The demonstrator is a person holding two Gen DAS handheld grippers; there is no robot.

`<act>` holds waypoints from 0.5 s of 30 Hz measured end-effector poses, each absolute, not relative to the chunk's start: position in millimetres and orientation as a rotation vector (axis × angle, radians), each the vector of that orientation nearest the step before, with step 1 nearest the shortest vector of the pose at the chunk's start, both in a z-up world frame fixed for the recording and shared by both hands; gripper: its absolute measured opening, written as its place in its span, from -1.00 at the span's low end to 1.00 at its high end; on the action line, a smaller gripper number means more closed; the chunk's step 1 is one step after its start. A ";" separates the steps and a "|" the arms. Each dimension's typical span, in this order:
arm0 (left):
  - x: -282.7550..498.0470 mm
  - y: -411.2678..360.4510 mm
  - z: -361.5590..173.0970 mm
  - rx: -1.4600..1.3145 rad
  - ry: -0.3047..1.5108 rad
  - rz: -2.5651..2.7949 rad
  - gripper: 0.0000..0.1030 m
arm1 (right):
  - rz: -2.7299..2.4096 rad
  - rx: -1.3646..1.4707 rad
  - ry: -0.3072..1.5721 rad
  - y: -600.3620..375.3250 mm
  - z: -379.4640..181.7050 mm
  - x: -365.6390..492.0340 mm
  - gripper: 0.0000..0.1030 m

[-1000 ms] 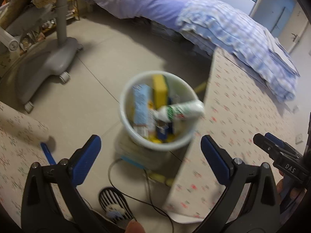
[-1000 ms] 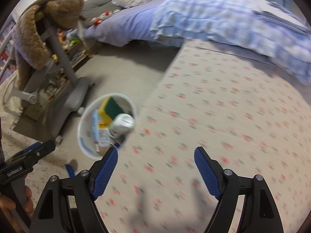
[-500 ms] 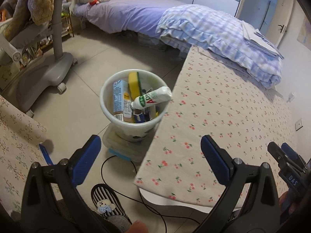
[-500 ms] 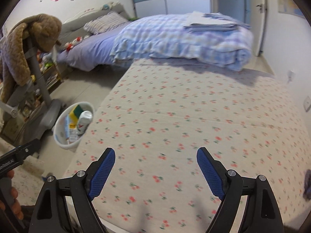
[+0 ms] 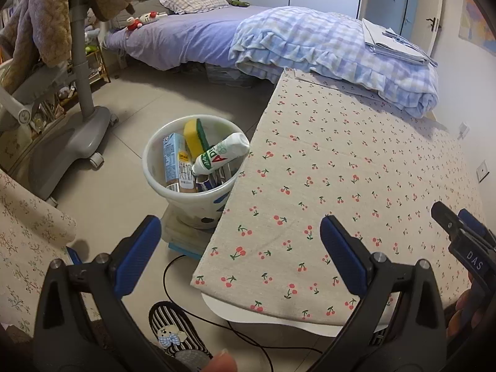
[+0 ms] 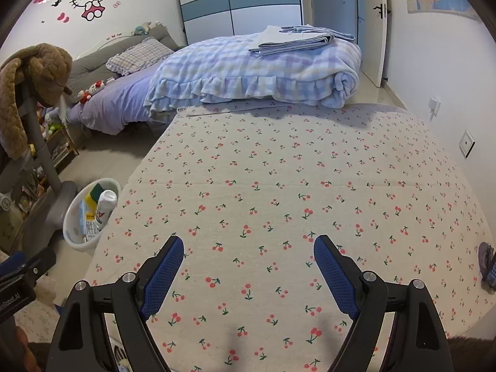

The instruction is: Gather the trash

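Observation:
A white trash bin (image 5: 161, 183) stands on the floor by the left edge of the cherry-print table (image 5: 356, 170). It holds a white bottle with green and red print (image 5: 221, 156), a yellow-green sponge (image 5: 193, 138) and a blue carton (image 5: 173, 161). The bin also shows in the right wrist view (image 6: 73, 229). My left gripper (image 5: 240, 232) is open and empty, above the table's near left corner, close to the bin. My right gripper (image 6: 248, 252) is open and empty over the table (image 6: 294, 186).
A grey wheeled chair base (image 5: 71, 142) stands left of the bin. A black cable (image 5: 173, 285) and a striped slipper (image 5: 173, 328) lie on the floor near me. A bed with a folded plaid blanket (image 6: 254, 71) borders the table's far edge. A dark object (image 6: 488, 263) sits at the table's right edge.
Both grippers have pulled back and tilted up from the bin. The views now take in more of the table and room. Both stayed open.

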State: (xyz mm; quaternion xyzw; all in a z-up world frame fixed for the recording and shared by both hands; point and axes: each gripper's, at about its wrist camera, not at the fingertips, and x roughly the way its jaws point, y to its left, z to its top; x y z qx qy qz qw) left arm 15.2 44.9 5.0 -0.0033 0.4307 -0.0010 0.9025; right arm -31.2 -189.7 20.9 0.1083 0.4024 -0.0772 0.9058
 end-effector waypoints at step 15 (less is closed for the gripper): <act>14.0 41.3 11.1 -0.027 0.864 -0.021 0.98 | -0.153 0.199 0.812 -183.1 24.9 -33.7 0.70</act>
